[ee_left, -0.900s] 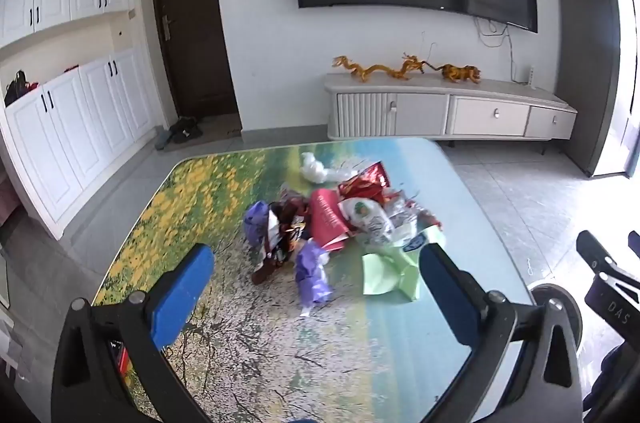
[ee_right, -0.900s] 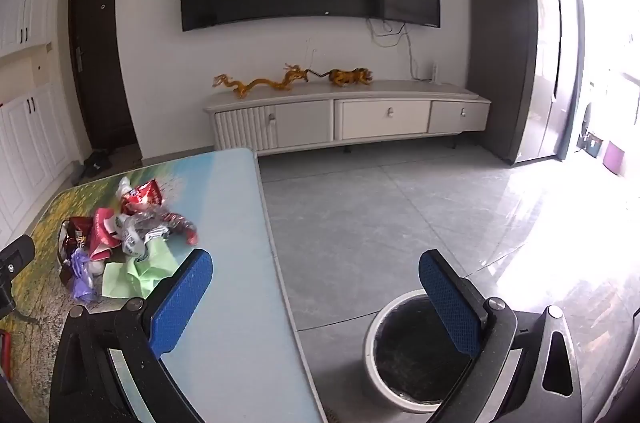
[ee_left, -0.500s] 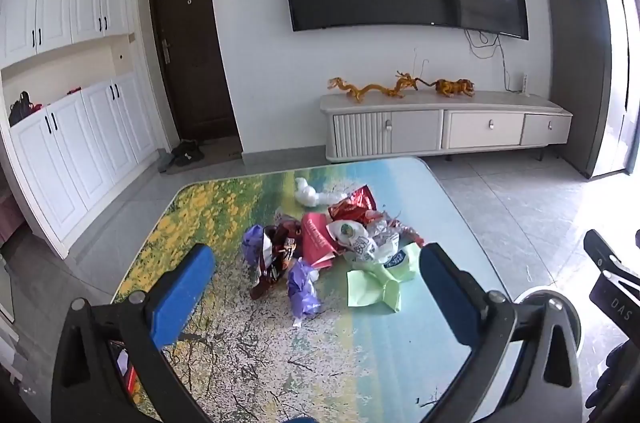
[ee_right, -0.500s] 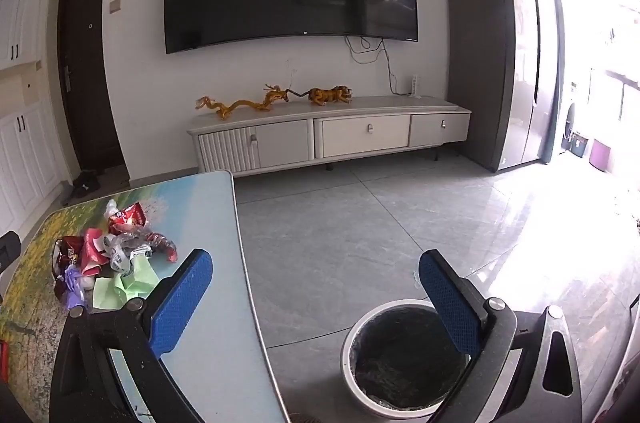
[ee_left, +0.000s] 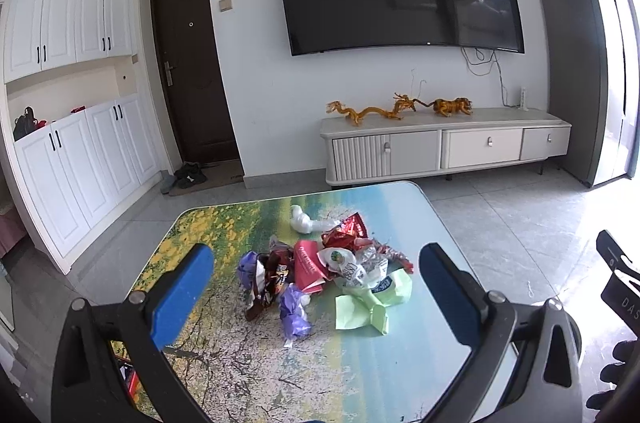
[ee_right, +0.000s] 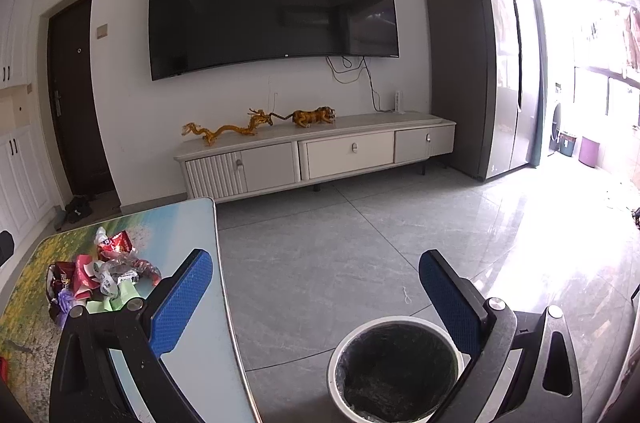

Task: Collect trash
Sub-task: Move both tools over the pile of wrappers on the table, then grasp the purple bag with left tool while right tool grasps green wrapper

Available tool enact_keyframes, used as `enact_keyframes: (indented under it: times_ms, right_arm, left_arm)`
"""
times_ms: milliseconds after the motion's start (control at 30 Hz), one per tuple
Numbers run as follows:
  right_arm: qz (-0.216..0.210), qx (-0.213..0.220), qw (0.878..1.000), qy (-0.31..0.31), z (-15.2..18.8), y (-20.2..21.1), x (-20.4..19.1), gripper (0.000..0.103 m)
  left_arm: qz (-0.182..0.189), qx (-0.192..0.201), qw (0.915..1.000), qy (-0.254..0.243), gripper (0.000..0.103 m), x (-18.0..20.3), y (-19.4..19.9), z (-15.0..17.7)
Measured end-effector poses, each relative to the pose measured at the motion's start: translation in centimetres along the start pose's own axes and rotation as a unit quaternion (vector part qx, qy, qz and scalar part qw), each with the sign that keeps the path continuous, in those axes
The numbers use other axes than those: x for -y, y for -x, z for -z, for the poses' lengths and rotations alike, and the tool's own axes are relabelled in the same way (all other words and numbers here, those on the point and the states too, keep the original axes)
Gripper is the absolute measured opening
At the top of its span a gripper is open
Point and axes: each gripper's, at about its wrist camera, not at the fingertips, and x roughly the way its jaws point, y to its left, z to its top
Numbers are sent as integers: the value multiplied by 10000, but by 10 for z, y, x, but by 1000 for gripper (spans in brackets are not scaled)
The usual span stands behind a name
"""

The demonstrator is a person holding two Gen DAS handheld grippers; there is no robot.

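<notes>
A heap of trash (ee_left: 324, 271) lies mid-table: red, purple and dark wrappers, crumpled clear plastic, a light green paper (ee_left: 374, 301) and a white wad (ee_left: 304, 221) behind. My left gripper (ee_left: 316, 287) hovers open above the near side of the heap, blue pads wide apart, nothing between them. In the right wrist view the same trash heap (ee_right: 100, 275) sits at the left. My right gripper (ee_right: 316, 287) stands open over the floor beside the table. Below it a white trash bin (ee_right: 394, 367) with a black liner stands on the tiles.
The table (ee_left: 240, 363) has a printed landscape top and a rounded edge (ee_right: 224, 283) on the right. A red object (ee_left: 128, 379) lies near the left front. A TV cabinet (ee_left: 440, 143) stands against the far wall, white cupboards (ee_left: 80, 163) at the left, a tall grey cabinet (ee_right: 480, 71) at the right.
Both grippers have pulled back and tilted up, so the trash heap looks smaller and lower in view. The bin has come further into the right wrist view. Both jaws stay wide.
</notes>
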Motion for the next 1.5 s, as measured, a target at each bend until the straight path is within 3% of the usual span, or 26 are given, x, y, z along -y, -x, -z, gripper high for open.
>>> enact_keyframes:
  times_ms: [333, 667, 800, 967, 1100, 1333, 1500]
  right_arm:
    - [-264, -91, 9995, -143, 0, 4, 10, 103]
    - [-880, -263, 9957, -107, -22, 4, 8, 102]
    - [-1275, -434, 9909, -25, -27, -6, -9, 88]
    - [-2087, -960, 9732, 88, -21, -33, -42, 70]
    - [-2641, -1517, 9521, 277, -8, -65, -74, 62]
    - [-3274, -2256, 9164, 457, 24, -116, -124, 61]
    - [-3481, -2449, 9033, 529, 42, -138, -147, 61]
  left_arm:
    - [200, -118, 9997, -5, 103, -5, -9, -1]
    - [18, -81, 9998, 184, 103, -91, -23, -37]
    - [128, -273, 9993, 226, 97, -118, -36, -33]
    - [677, -975, 9925, 287, 79, -116, -71, 9]
    - [1140, -1640, 9788, 448, 69, -96, -110, 52]
    - [1282, -2131, 9669, 571, 63, -77, -160, 85]
    - [1334, -2359, 9605, 627, 56, -71, -179, 96]
